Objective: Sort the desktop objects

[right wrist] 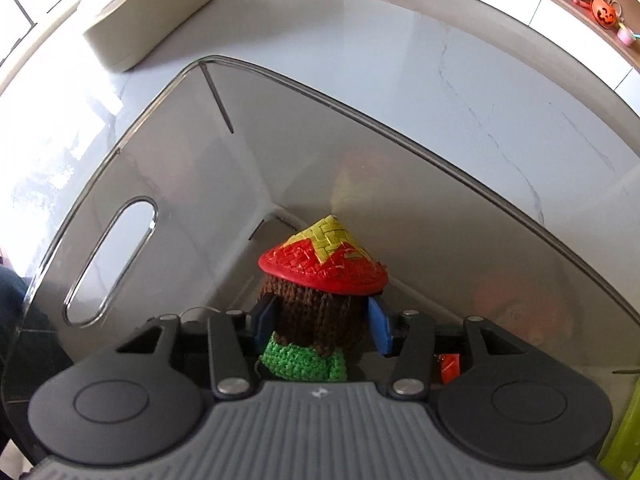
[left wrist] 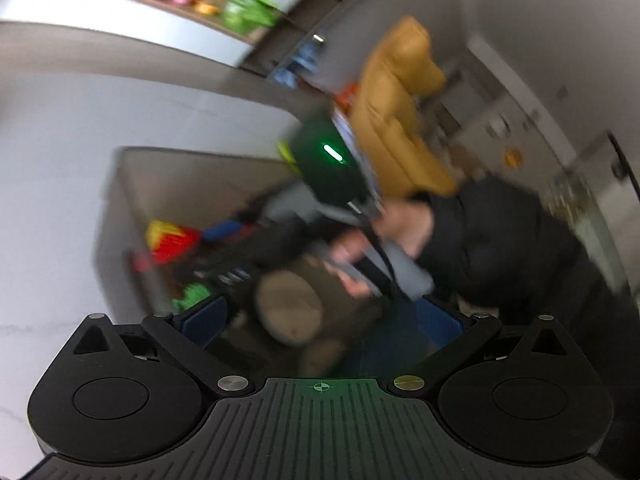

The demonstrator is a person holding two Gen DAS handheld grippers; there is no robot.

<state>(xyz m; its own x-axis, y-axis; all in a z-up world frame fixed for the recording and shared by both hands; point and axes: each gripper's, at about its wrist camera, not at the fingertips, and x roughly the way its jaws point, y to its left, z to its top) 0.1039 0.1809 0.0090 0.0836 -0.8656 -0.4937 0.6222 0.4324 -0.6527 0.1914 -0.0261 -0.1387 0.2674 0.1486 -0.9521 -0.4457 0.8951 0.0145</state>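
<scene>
Since it is knitted yarn, the doll [right wrist: 310,320] should be light, soft and squashy, so a squeeze across its brown middle suits, not the stiffer hat. It sits inside the clear bin [right wrist: 120,152] on the bench [right wrist: 480,80]. The right tool [right wrist: 323,324], half open, pinches that middle. Its green body shows below; its woven cone hat [right wrist: 324,258] is red and yellow. The left tool [left wrist: 324,320] stands wide; blur probably hides whether it holds anything.
</scene>
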